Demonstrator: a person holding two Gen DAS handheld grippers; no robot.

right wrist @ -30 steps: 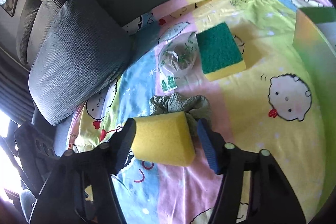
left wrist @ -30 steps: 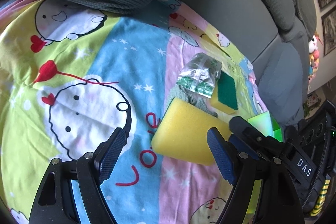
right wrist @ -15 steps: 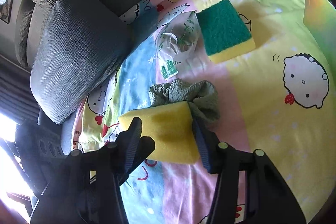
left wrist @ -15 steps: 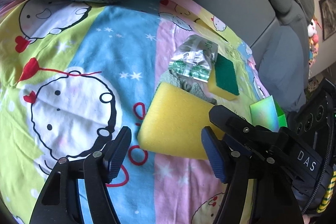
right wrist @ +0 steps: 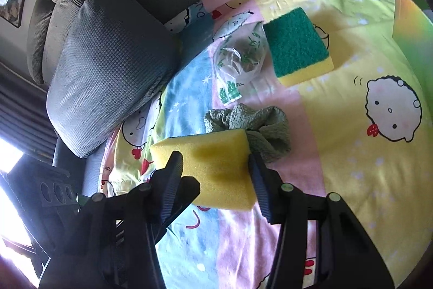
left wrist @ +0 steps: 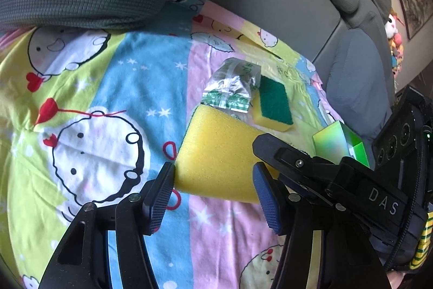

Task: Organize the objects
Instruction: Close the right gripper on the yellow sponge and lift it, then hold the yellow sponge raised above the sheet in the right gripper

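Your right gripper (right wrist: 216, 175) has just closed its fingers onto the yellow sponge (right wrist: 216, 167); both pads press its sides, so you hold it. Your left gripper (left wrist: 213, 188) has been narrowing too, and its fingers now bracket the sponge's near edge, the left one about touching, the right one apart. Beyond the fingers lie the grey-green cloth (right wrist: 251, 126), the plastic bag (right wrist: 240, 61) and the scouring pad (right wrist: 297, 45) on the cartoon sheet (right wrist: 365, 153). I judge the pick secured and the sponge ready to lift.

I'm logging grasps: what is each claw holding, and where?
Right claw grips the yellow sponge across its near end; left claw, just closing, straddles its other end, no grip visible.
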